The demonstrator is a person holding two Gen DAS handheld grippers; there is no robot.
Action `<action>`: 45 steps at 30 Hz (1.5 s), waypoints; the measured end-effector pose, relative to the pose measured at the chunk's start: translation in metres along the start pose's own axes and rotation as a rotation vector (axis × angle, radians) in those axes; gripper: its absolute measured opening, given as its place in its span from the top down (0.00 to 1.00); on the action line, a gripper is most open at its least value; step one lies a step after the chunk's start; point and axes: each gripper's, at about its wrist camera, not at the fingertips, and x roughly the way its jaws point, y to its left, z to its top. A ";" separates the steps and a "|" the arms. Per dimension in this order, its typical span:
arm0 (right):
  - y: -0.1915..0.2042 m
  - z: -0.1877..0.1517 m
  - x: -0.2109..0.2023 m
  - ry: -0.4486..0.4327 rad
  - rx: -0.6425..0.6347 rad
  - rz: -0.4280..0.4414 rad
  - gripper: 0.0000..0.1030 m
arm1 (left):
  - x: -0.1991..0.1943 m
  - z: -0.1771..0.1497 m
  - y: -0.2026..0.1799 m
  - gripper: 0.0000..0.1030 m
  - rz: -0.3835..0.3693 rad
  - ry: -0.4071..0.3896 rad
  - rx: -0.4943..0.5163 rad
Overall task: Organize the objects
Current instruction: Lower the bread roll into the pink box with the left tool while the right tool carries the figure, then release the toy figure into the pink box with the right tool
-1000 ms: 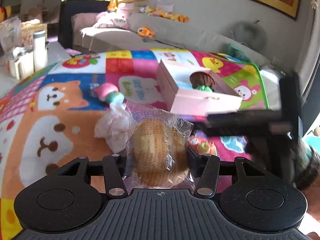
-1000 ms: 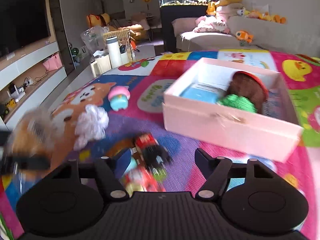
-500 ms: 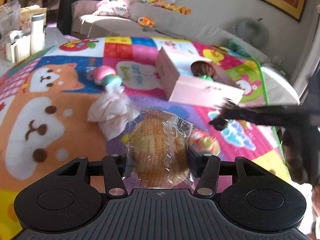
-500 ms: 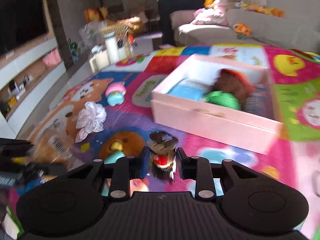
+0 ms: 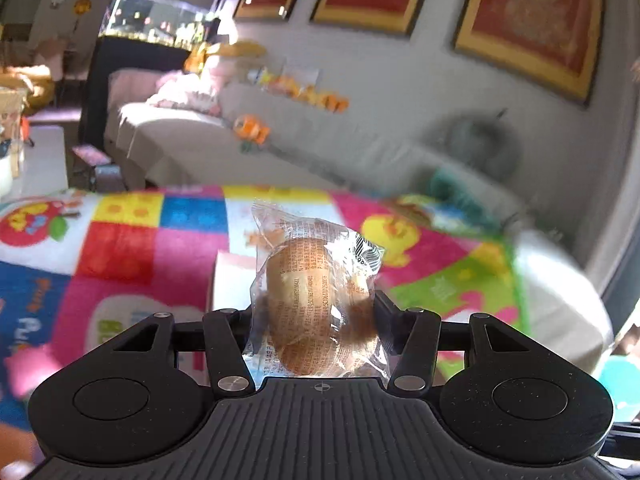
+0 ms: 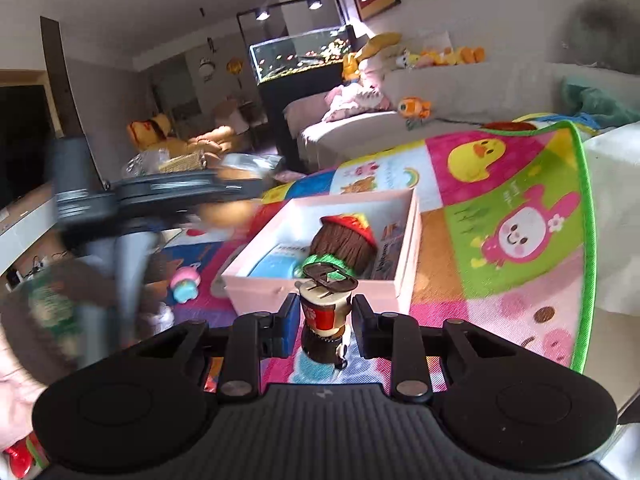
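Both hands are carrying loads toward the pink box, so the step in hand looks like the drop: bring each item over the open top before letting go, and keep the two grippers from crowding the same corner. The left gripper pinches a wrapped bun between its fingers, held up above the play mat with a corner of the box just behind it; the crinkly clear wrapper is slippery and the bread inside soft, so a light, steady squeeze should serve better than a hard one. The right gripper is pressed in on a small toy figure, a stubby, hard-looking piece with a dark flat cap and a red band, held just this side of the box's near wall. The box is a shallow rectangular carton with thin walls, likely to slide if bumped. Inside lie a brown yarn-haired doll with a red hat, and a pale blue packet to its left. The mat is a smooth, bright patchwork of cartoon animals. The left gripper shows in the right view as a dark blur at far left.
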 end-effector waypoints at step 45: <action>0.059 -0.012 0.095 0.097 -0.161 -0.163 0.20 | -0.144 -0.061 0.143 0.47 0.177 0.015 -0.296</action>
